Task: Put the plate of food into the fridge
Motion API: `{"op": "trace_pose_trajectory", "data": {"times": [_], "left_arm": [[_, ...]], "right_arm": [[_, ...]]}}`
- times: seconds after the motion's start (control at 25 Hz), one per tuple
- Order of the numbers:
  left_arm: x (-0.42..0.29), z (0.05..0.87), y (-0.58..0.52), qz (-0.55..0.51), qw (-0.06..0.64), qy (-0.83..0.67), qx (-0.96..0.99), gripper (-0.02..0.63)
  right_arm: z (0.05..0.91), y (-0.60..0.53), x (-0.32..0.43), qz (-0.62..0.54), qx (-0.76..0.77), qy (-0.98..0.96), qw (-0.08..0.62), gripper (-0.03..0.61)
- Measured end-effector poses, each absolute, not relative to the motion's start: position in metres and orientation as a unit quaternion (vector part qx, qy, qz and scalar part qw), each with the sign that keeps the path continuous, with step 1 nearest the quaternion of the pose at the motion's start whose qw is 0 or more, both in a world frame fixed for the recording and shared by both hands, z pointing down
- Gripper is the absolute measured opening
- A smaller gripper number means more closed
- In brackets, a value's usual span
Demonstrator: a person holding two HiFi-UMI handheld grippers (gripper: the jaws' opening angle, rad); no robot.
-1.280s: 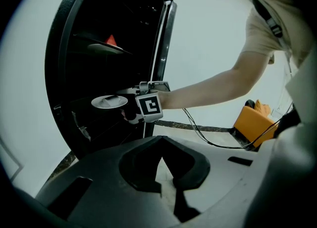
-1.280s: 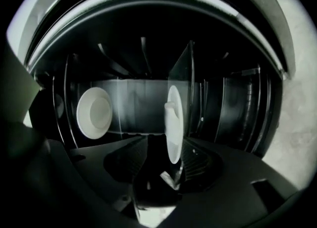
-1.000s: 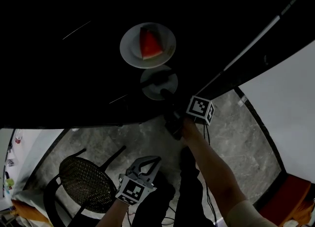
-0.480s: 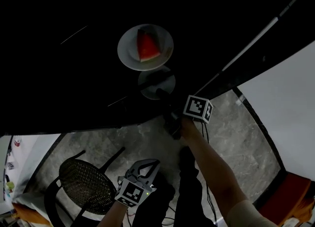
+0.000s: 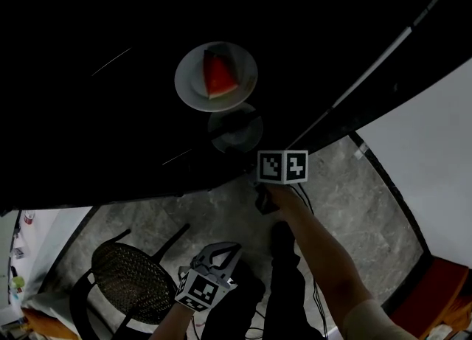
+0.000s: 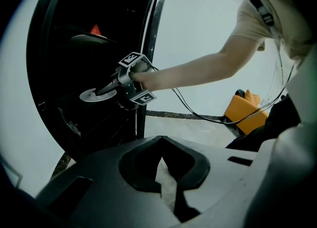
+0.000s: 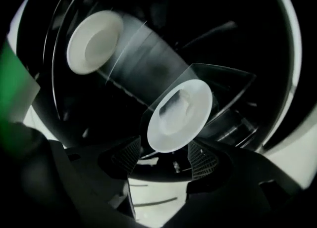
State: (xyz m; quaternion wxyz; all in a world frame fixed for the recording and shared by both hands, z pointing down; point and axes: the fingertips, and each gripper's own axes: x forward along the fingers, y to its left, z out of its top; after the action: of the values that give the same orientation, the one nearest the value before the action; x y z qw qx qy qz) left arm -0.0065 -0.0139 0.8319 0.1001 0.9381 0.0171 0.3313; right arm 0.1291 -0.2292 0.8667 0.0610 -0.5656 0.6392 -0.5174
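Black fridge already holds the pale plate of food on a lower glass shelf, beneath a watermelon plate, so only backing out and closing up seem left, over grey marbled floor; right gripper jaws have just spread wide around its rim, left gripper pinched shut, empty.

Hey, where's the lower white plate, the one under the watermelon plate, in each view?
Head view: lower plate, dim, centre, directly below the watermelon plate.
Left gripper view: left of centre, under the watermelon plate.
Right gripper view: centre, near rim between the right gripper jaws, which have just been opening and don't press it.
Shared landmark: the watermelon plate; the upper-left white plate in the right gripper view is probably it.
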Motion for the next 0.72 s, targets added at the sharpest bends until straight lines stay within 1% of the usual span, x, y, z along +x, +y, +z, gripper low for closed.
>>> {"op": "trace_pose_trajectory", "data": {"times": [0.04, 0.2, 0.24, 0.28, 0.4, 0.44, 0.48, 0.6, 0.72], "left_arm": [[-0.007, 0.834, -0.014, 0.335, 0.100, 0.018, 0.937, 0.009], [0.000, 0.832, -0.013, 0.330, 0.104, 0.022, 0.938, 0.009], [0.001, 0.832, -0.012, 0.330, 0.103, 0.025, 0.938, 0.009], [0.001, 0.832, -0.011, 0.332, 0.103, 0.027, 0.937, 0.009], [-0.003, 0.837, -0.006, 0.343, 0.104, 0.033, 0.933, 0.009], [-0.003, 0.837, -0.005, 0.344, 0.106, 0.034, 0.932, 0.009], [-0.004, 0.838, -0.005, 0.345, 0.108, 0.034, 0.932, 0.009], [-0.007, 0.839, -0.006, 0.347, 0.113, 0.031, 0.930, 0.009], [-0.011, 0.841, -0.008, 0.349, 0.124, 0.026, 0.928, 0.009]], "right_arm": [[0.867, -0.228, 0.127, -0.513, -0.564, 0.646, 0.046, 0.268], [0.856, -0.223, 0.126, -0.480, -0.556, 0.677, 0.059, 0.267], [0.854, -0.223, 0.125, -0.462, -0.557, 0.689, 0.044, 0.267], [0.855, -0.222, 0.124, -0.440, -0.560, 0.702, 0.013, 0.267], [0.875, -0.218, 0.121, -0.374, -0.574, 0.716, -0.134, 0.267], [0.881, -0.218, 0.121, -0.369, -0.574, 0.713, -0.163, 0.265], [0.884, -0.220, 0.120, -0.378, -0.570, 0.709, -0.170, 0.265], [0.885, -0.223, 0.119, -0.424, -0.559, 0.698, -0.144, 0.259], [0.879, -0.217, 0.120, -0.408, -0.553, 0.709, -0.159, 0.236]]}}
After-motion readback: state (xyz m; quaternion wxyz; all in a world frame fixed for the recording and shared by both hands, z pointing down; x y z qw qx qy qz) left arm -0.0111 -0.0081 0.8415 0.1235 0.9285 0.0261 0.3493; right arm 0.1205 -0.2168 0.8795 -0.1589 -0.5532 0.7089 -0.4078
